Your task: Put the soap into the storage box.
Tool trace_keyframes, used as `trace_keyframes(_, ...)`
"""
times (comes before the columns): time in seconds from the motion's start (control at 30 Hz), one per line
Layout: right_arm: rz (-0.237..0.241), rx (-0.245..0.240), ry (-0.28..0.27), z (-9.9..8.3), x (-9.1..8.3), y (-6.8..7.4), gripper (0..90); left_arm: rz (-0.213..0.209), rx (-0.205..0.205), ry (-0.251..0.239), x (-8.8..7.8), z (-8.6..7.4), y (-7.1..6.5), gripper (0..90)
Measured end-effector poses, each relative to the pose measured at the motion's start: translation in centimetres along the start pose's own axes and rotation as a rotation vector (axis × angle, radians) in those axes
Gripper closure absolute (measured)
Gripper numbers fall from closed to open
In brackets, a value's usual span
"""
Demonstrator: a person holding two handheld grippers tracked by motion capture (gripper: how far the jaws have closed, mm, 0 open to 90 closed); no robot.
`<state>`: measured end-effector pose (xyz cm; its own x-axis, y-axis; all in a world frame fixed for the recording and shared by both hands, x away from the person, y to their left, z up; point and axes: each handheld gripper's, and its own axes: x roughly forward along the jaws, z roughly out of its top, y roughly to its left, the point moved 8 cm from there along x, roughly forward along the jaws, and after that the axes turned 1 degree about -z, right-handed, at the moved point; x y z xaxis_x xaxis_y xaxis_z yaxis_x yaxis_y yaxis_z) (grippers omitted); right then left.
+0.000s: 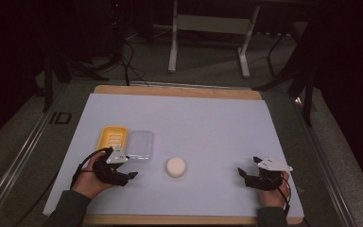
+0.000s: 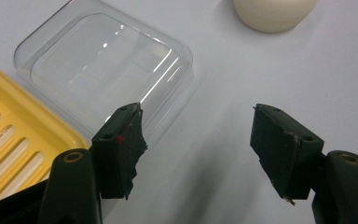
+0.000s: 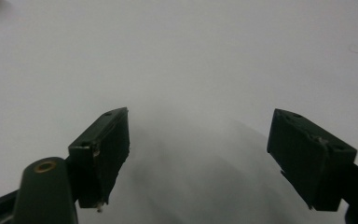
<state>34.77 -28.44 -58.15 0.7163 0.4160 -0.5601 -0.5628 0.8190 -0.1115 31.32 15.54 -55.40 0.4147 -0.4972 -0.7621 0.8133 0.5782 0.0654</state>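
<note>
A yellow soap dish (image 1: 112, 137) with slots lies on the white sheet at the left, and a clear plastic lid (image 1: 140, 147) lies right beside it. A round cream soap bar (image 1: 176, 167) sits to the right of the lid. My left gripper (image 1: 127, 171) is held just in front of the dish and lid, open and empty; its own view shows the yellow dish (image 2: 9, 135), the clear lid (image 2: 102, 70) and the soap (image 2: 275, 14) beyond the jaws. My right gripper (image 1: 248, 170) rests at the right near the front edge, open over bare sheet (image 3: 191, 60).
A white sheet (image 1: 208, 127) covers a wooden table top (image 1: 175, 91). Behind the table stand a white frame (image 1: 208, 28) and cables on the floor. Dark stands flank the table.
</note>
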Motion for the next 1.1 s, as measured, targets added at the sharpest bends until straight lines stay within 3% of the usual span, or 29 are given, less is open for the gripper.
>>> trace_keyframes(0.2,-0.001,-0.002,0.001,0.0,0.0,0.0,20.6,-0.011,0.011,0.001,0.3,0.5,0.2,34.1)
trace_keyframes(0.83,0.0,-0.003,0.0,0.0,0.0,0.0,20.6,-0.048,0.108,0.066,1.3,1.8,0.1,29.6)
trace_keyframes(1.1,-0.001,-0.002,0.001,0.0,0.0,0.0,20.6,-0.042,0.158,0.1,2.0,2.6,-0.2,27.2)
